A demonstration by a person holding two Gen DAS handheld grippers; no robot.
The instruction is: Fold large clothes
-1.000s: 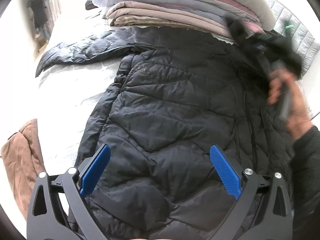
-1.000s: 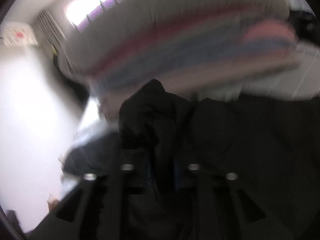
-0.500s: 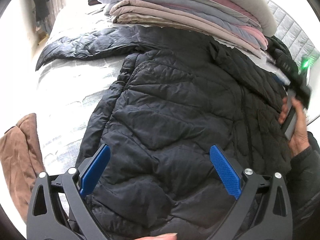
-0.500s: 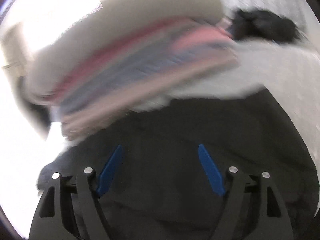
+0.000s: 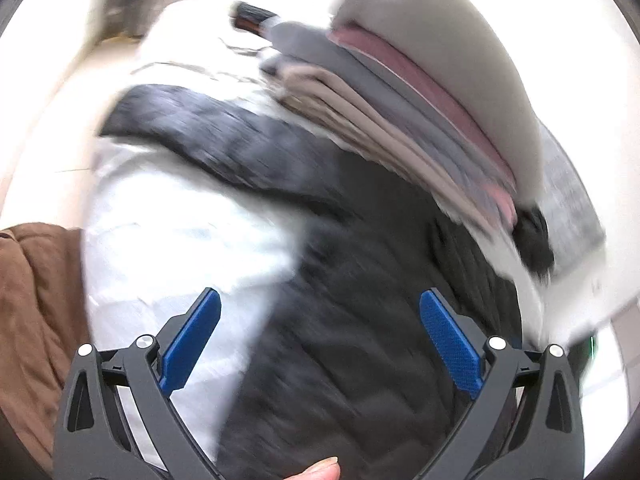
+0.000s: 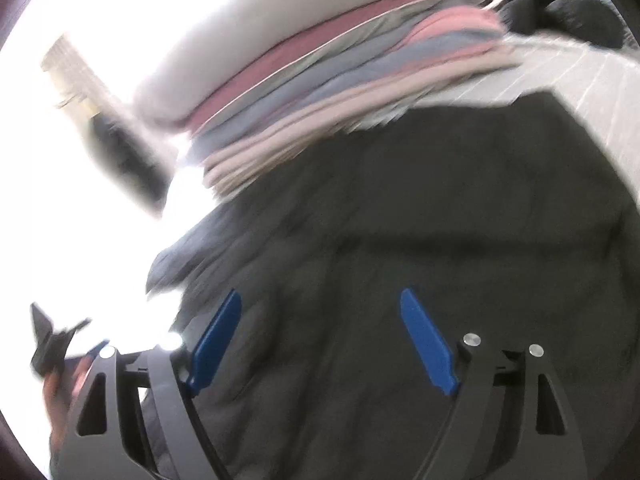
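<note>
A black quilted puffer jacket (image 5: 360, 320) lies spread on a white bed, one sleeve (image 5: 192, 128) stretched out to the left. It also fills the right wrist view (image 6: 420, 220). My left gripper (image 5: 320, 332) is open and empty above the jacket's left edge. My right gripper (image 6: 320, 332) is open and empty above the jacket's body. Both views are blurred by motion. The other gripper and hand (image 6: 56, 356) show at the left edge of the right wrist view.
A stack of folded blankets (image 5: 420, 92) in grey, pink and beige lies at the head of the bed, also in the right wrist view (image 6: 320, 92). A brown garment (image 5: 32, 312) lies at the left. A dark item (image 6: 560, 8) sits at far right. White bedding (image 5: 168, 232) lies beside the jacket.
The right gripper let go of the dark fabric it held and now stands open over the jacket. The left gripper has swung left and its view is now blurred.
</note>
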